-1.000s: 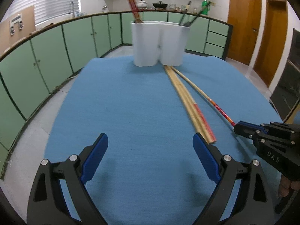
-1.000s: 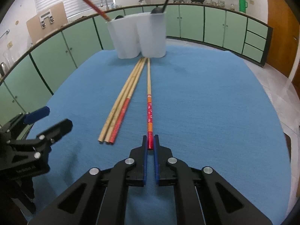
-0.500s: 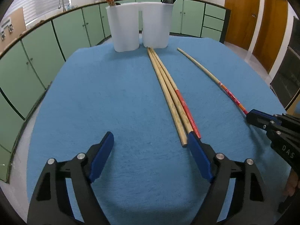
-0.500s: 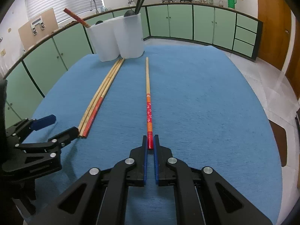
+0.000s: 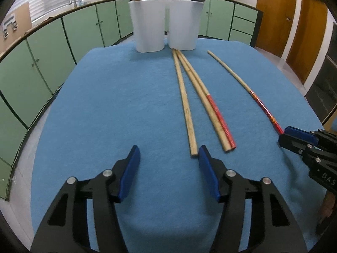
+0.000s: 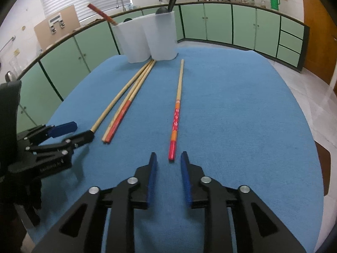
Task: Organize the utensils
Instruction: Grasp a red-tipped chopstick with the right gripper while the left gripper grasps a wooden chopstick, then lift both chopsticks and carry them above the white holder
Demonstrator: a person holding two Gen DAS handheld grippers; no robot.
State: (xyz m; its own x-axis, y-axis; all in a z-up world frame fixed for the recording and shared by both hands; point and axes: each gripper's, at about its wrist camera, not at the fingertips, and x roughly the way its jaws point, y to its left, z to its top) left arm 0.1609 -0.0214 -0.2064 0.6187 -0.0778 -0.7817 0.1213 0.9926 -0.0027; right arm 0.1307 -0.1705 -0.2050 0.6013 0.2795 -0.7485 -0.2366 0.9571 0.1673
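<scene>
I've just let my right gripper [image 6: 168,158] open off the red chopstick [image 6: 175,124], which lies alone on the mat [image 6: 231,116]. My left gripper [image 5: 168,154], closing but still apart and empty, must shift right to straddle the plain chopstick [image 5: 186,105]. Only the right view shows that stick's floral band; the holder [image 5: 166,31] waits beyond.

Blue tablecloth [image 6: 231,105], white holder [image 6: 147,40], red-patterned chopstick [image 6: 175,118], green cabinets [image 6: 217,23]

The blue cloth [image 5: 105,105] covering the table looks matt and slightly fuzzy. The chopsticks [image 5: 186,105] appear to be pale wood, some with glossy red painted ends. The white utensil holder [image 5: 164,29] seems smooth matt plastic. Both grippers have black matt plastic bodies, blue ribbed pads [image 6: 186,179] and shiny metal screws.
</scene>
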